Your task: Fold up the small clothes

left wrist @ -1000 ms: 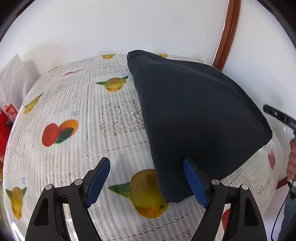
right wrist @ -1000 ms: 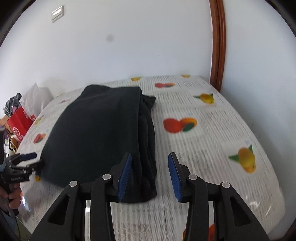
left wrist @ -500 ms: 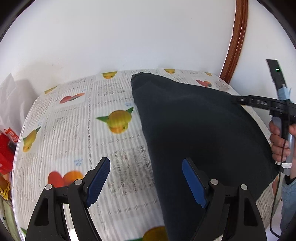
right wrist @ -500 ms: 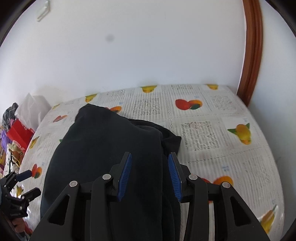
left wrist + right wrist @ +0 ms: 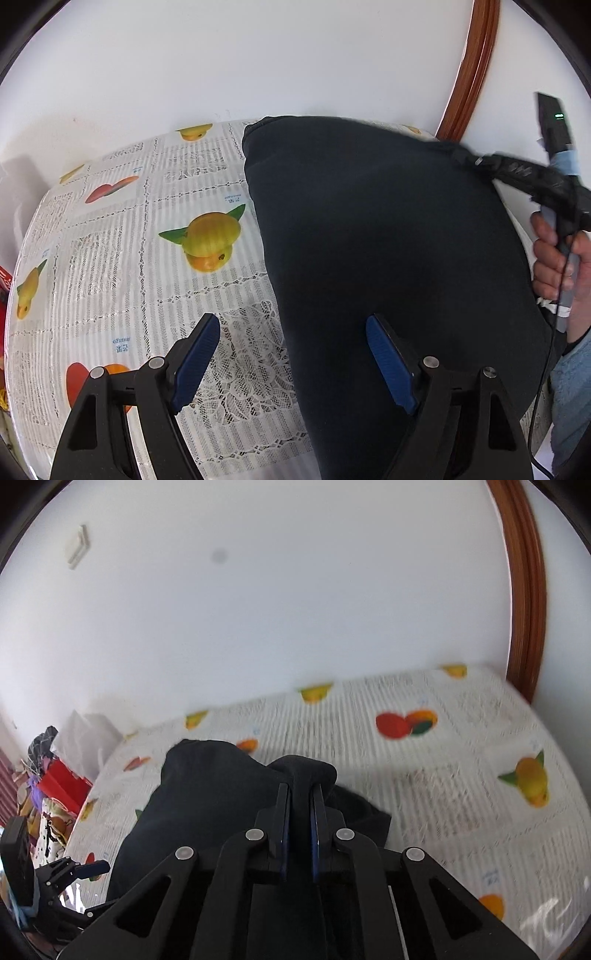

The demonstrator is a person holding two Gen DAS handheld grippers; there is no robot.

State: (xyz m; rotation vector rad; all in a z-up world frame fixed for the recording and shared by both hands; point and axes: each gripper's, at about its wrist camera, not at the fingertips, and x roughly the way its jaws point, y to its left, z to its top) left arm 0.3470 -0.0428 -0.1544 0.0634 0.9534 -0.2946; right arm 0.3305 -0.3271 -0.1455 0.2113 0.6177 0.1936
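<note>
While our right gripper has just been closing, its blue pads now pinch a raised fold of the dark garment between them — the cloth bunches up into a hump just ahead of the fingertips and runs back under the jaws. To the right of that gripper and beyond it stretches the fruit-print tablecloth, bare as far as the white wall and the brown door frame. Off to its left, at the table's far corner, sit a white bag and a red box, well apart from the garment.

Our left gripper stands wide open with nothing pressed between its pads. The left edge of the dark garment runs between its two fingers: the right finger hangs over the cloth, the left finger over the lace pattern of the tablecloth. We cannot tell whether either pad touches what is below it. Ahead of this gripper the garment spreads toward the wall, and at its far right corner the right gripper has the cloth caught — a hand in a light blue sleeve holds that tool's grip.
</note>
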